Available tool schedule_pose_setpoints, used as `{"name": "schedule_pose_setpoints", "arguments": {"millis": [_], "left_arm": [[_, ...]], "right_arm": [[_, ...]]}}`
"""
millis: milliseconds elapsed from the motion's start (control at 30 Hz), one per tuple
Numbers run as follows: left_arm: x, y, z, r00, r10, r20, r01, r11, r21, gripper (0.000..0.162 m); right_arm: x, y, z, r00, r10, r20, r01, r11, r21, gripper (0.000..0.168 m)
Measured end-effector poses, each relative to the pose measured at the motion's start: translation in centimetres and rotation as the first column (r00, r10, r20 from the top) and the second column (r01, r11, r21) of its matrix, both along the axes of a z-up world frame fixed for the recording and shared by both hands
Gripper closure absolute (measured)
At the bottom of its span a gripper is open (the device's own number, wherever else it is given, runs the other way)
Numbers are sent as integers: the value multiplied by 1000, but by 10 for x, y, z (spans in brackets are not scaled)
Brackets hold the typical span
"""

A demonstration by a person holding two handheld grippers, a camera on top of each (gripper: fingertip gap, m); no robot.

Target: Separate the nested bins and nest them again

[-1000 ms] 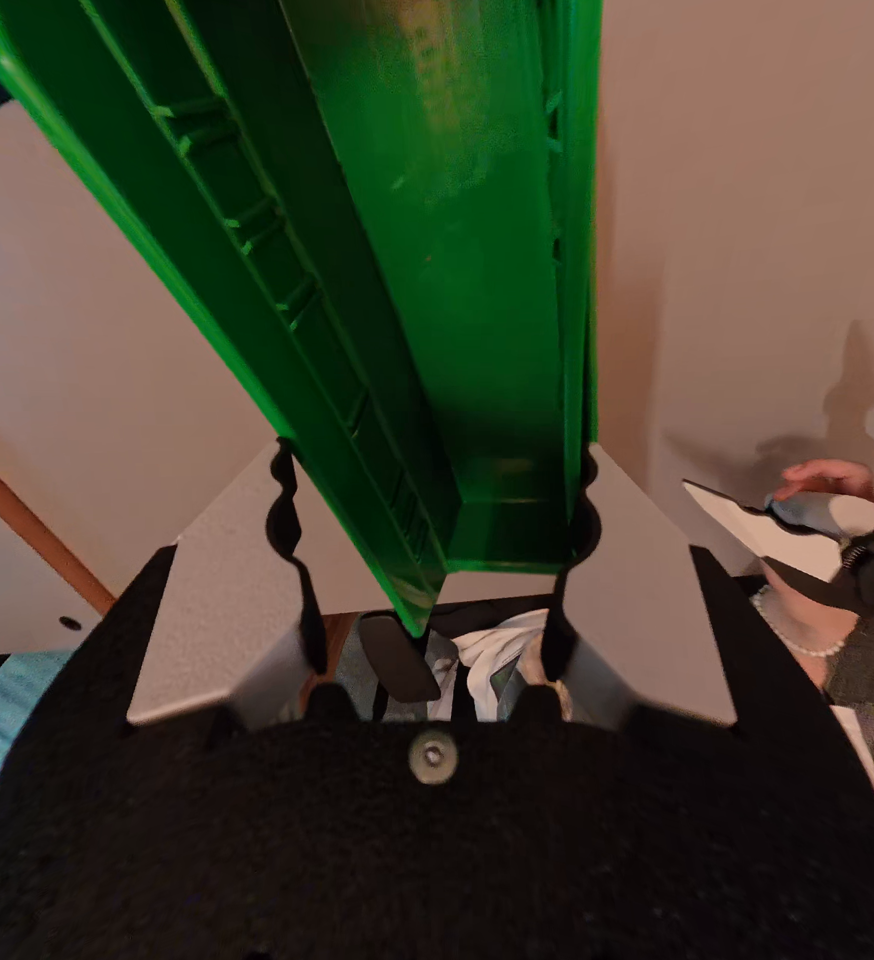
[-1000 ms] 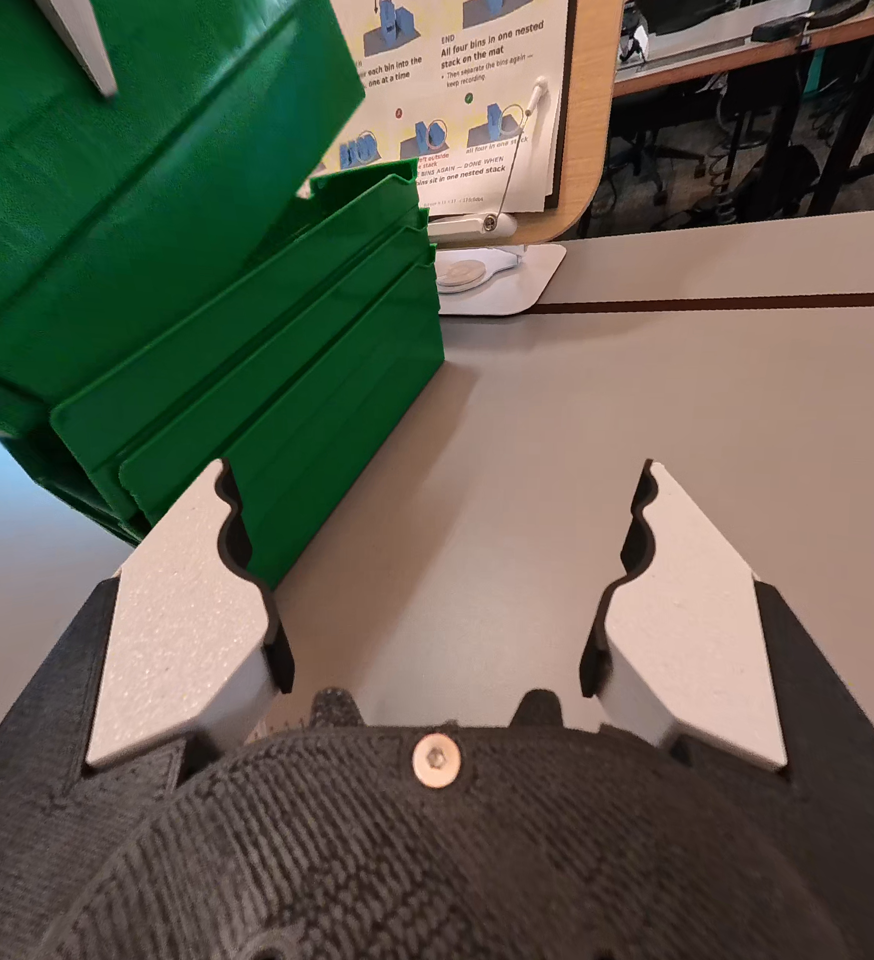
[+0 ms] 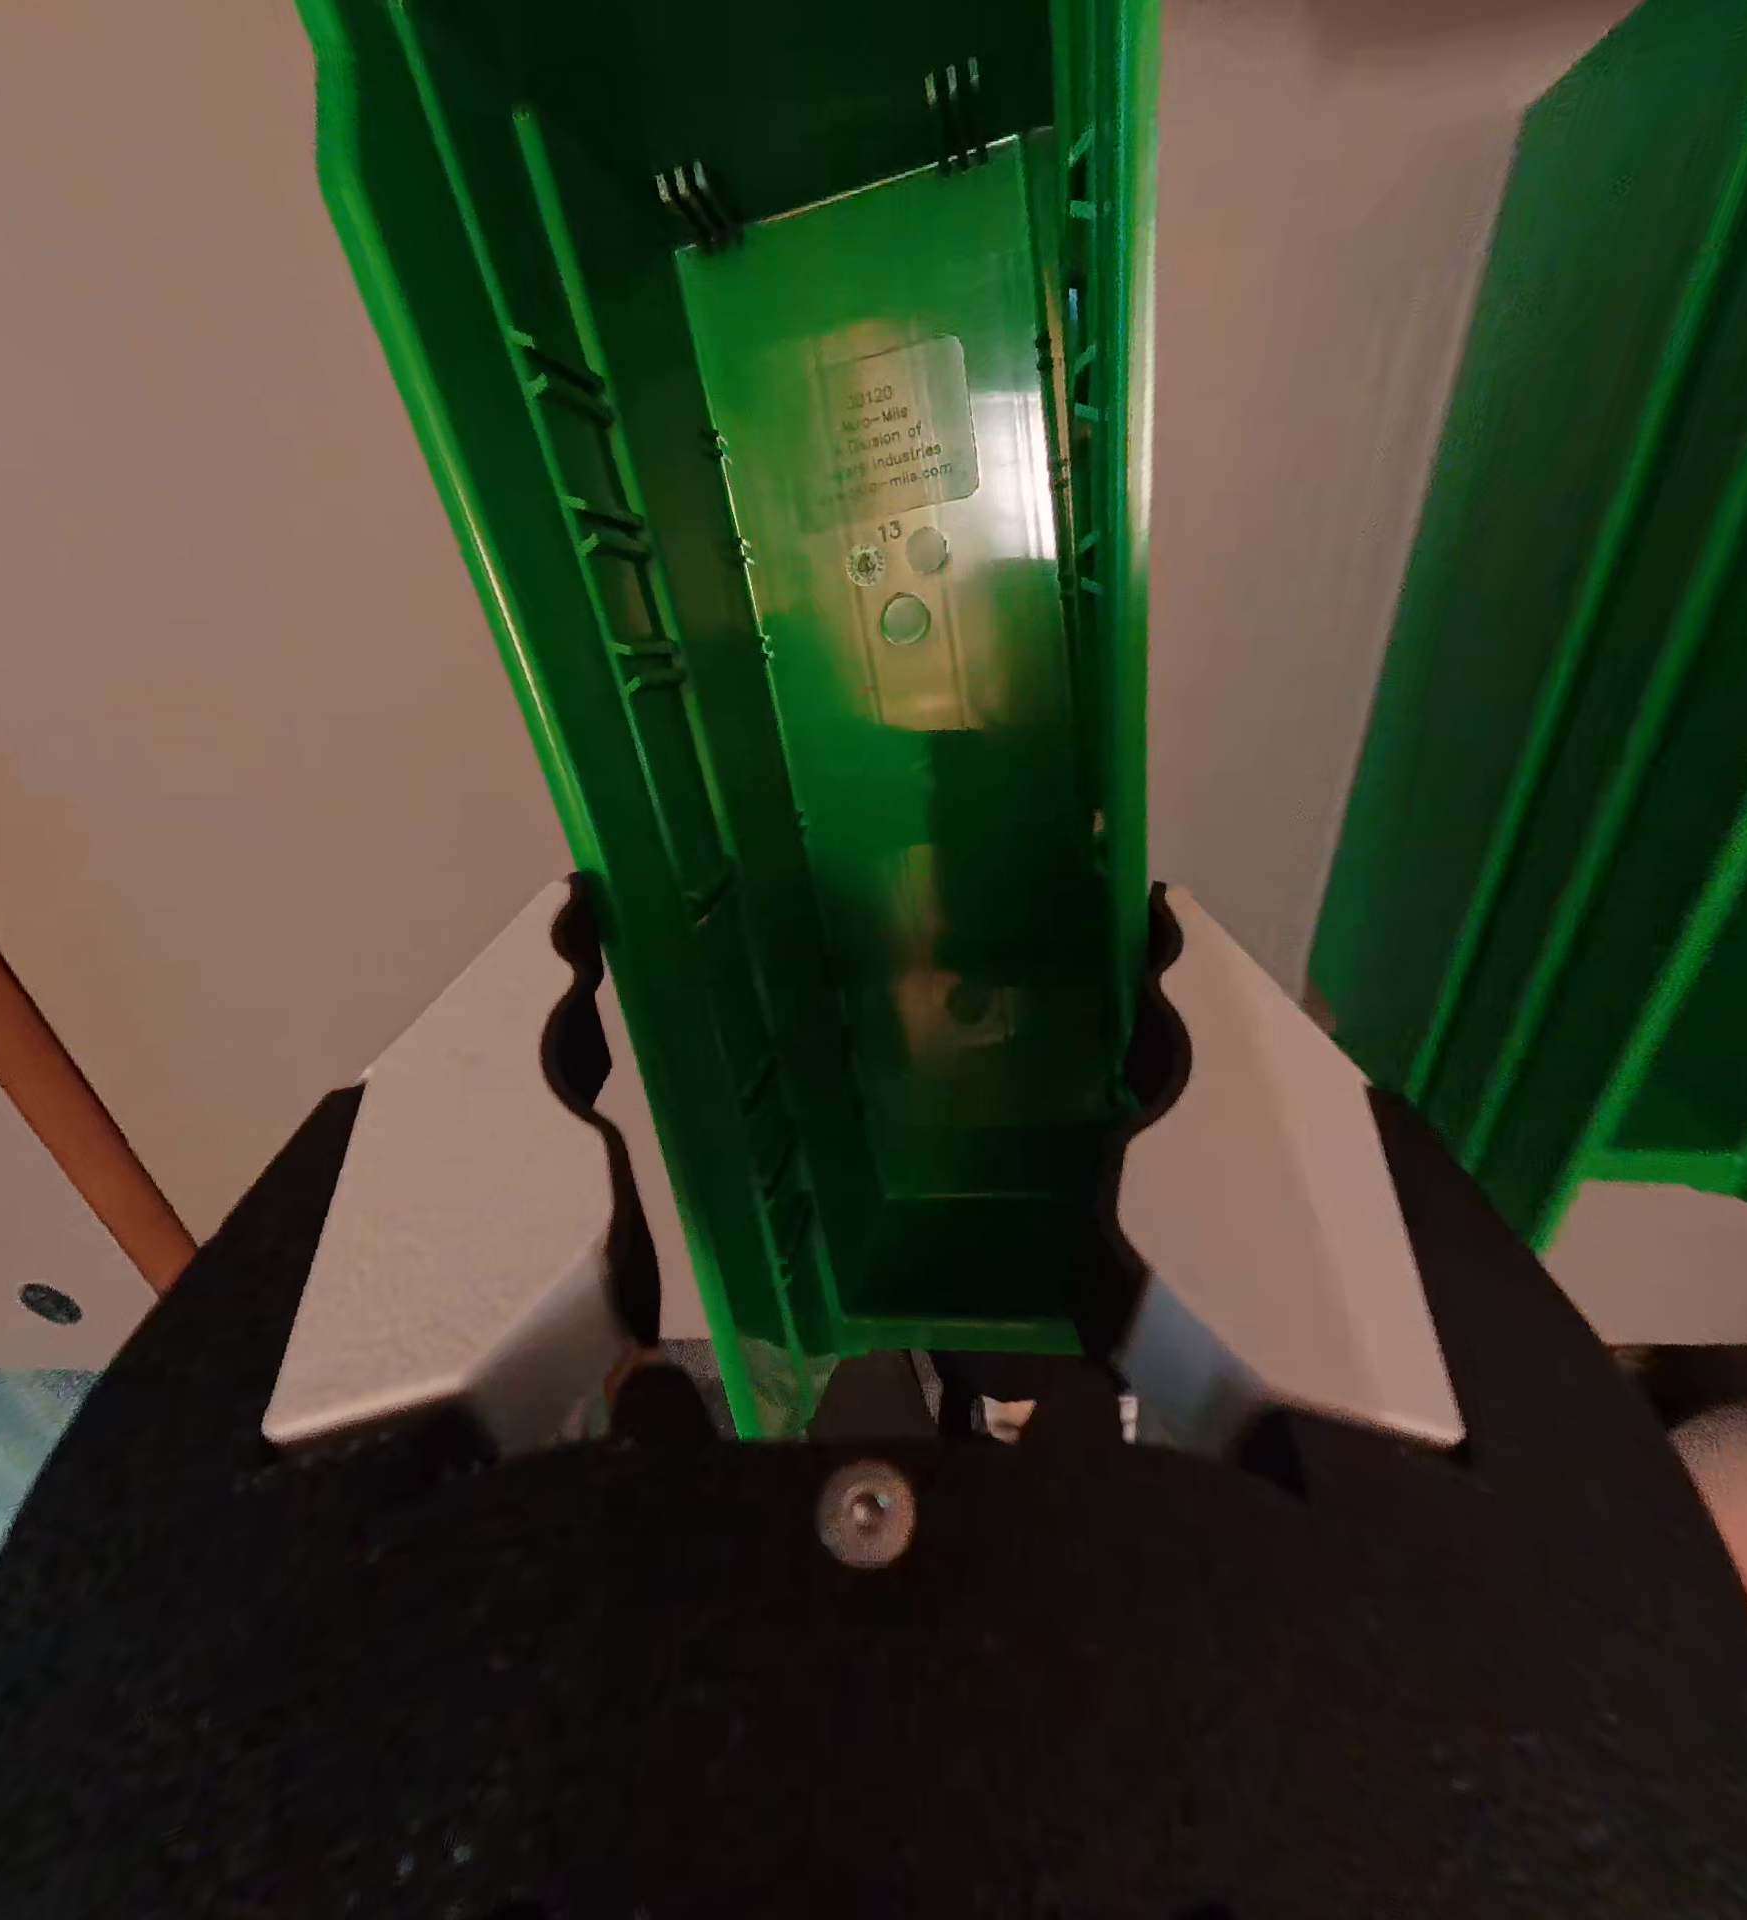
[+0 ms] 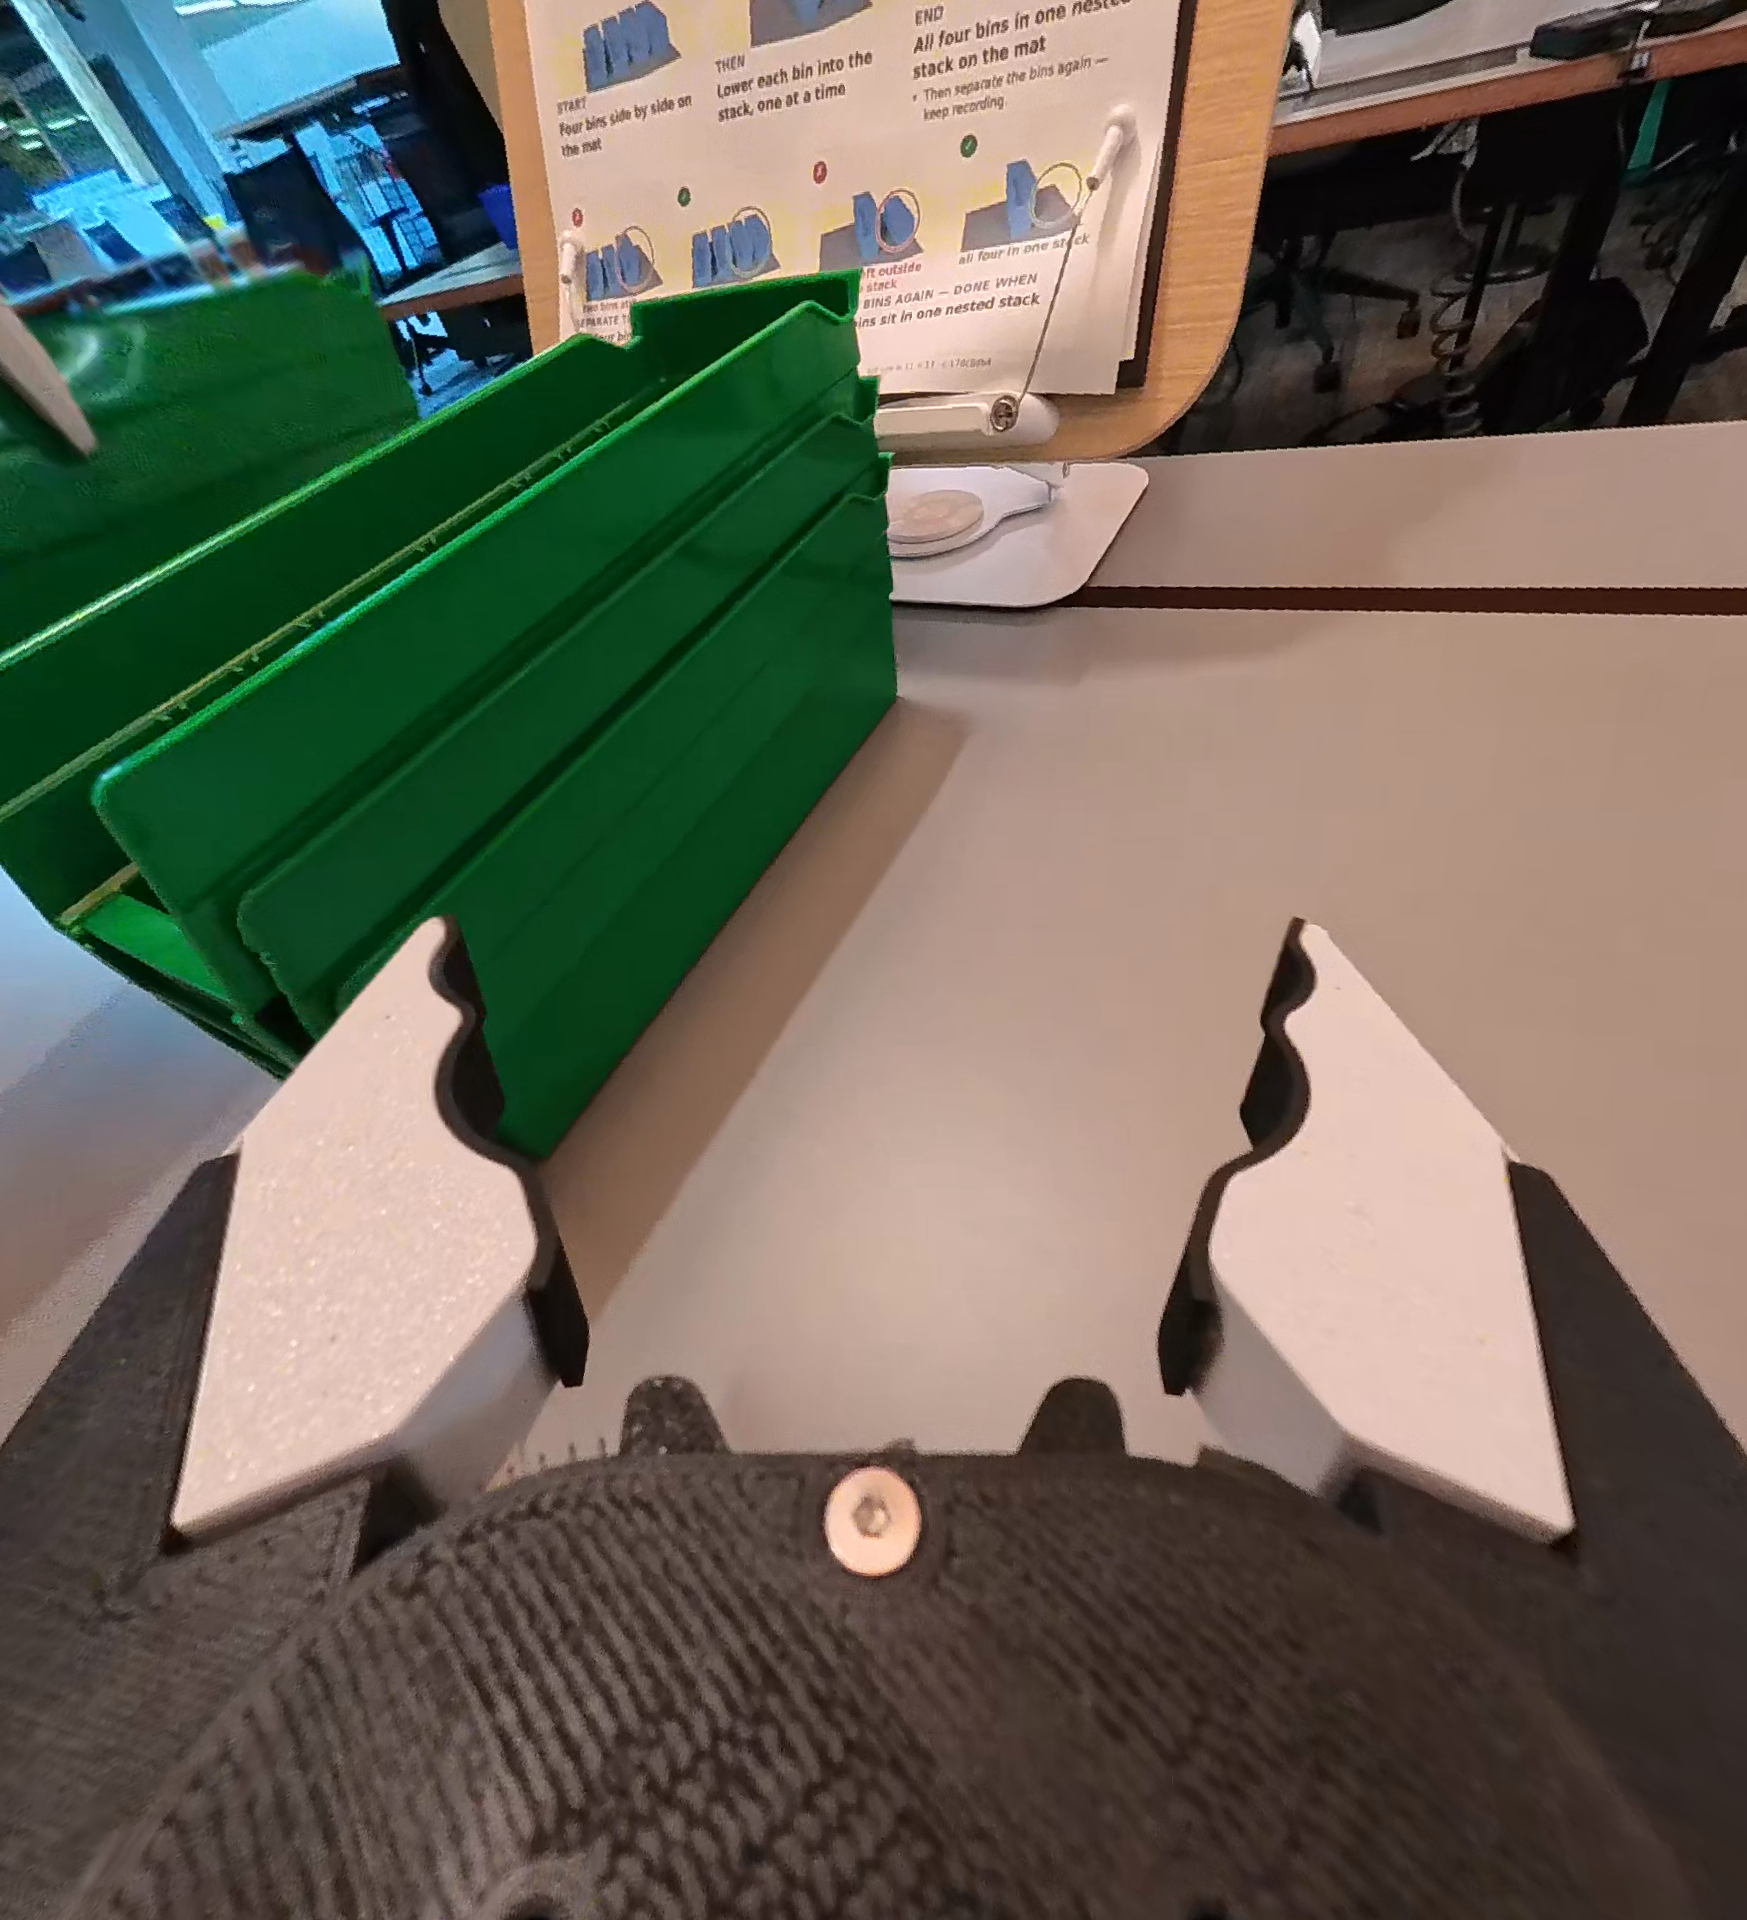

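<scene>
Left gripper (image 3: 874, 1122) clamped across the narrow width of a green bin (image 3: 910, 644), fingers pressing its two long walls. We look into the bin's open mouth, down to the floor with its moulded plate. A second green mass, the stack (image 3: 1596, 665), shows at the right edge of the left view.

Change since a second ago: the held bin was tilted hard left, walls running diagonally; now it sits squarer in the view. The stack was not in the left view then and is now, so the bin has swung closer to it. In the right view the held bin (image 4: 152, 416) was large and high at upper left; now it sits lower and blurred, beside the stack.

We judge this bin is already free of the nest.

Right gripper (image 4: 874, 1153): jaws wide apart, holding nothing, hovering over the grey table (image 4: 1316, 831) just right of the stack (image 4: 557, 727). Little changed from before, slightly nearer the stack's end.

Stack rests on the table, in front of a sheet on a stand (image 4: 848, 156)
</scene>
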State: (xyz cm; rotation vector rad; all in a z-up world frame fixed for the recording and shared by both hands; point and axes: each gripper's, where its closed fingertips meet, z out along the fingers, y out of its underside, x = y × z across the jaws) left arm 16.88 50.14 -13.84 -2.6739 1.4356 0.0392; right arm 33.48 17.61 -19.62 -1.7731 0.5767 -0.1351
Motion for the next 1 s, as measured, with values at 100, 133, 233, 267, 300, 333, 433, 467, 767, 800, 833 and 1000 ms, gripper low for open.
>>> {"name": "schedule_pose_setpoints", "arguments": {"millis": [100, 133, 233, 267, 300, 333, 433, 467, 767, 800, 833, 1000], "left_arm": [[-9, 14, -32, 1000, 9, -17, -9, 1000, -7, 60], [-11, 18, -41, 1000, 12, -16, -13, 1000, -9, 59], [-16, 27, -64, 1000, 22, -17, -22, 1000, -11, 60], [-17, 31, -70, 1000, 24, -19, -24, 1000, -4, 60], [-19, 34, -76, 999, 23, -27, -23, 1000, 4, 60], [-20, 37, -82, 999, 20, -34, -20, 1000, 10, 60], [-22, 44, -95, 999, 4, -46, -2, 999, 33, 59], [-21, 47, -96, 999, -2, -39, 4, 999, 46, 60], [-33, 63, -98, 994, -79, -73, 86, 990, 109, 60], [-35, 65, -98, 995, -77, -66, 84, 991, 109, 60], [-38, 68, -98, 995, -79, -66, 86, 990, 110, 59], [-49, 81, -99, 997, -63, -34, 67, 990, 121, 54]], "right_arm": [[5, -3, -3, 1000, -14, -1, 14, 1000, -8, 23], [8, -5, -5, 1000, -19, -4, 19, 1000, -14, 23], [15, -10, -8, 999, -37, -16, 37, 999, -19, 23], [16, -11, -8, 999, -42, -19, 42, 999, -17, 23], [17, -12, -8, 999, -46, -21, 46, 999, -15, 23], [18, -12, -9, 999, -47, -22, 46, 999, -16, 23], [16, -10, -11, 999, -41, -21, 41, 999, -28, 24], [15, -10, -11, 999, -39, -20, 38, 999, -33, 24], [14, -8, -17, 999, -33, -24, 32, 998, -52, 24], [14, -8, -17, 999, -34, -23, 33, 998, -54, 24], [14, -9, -17, 999, -35, -23, 34, 998, -54, 24], [12, -6, -19, 999, -27, -25, 26, 998, -58, 24]]}}
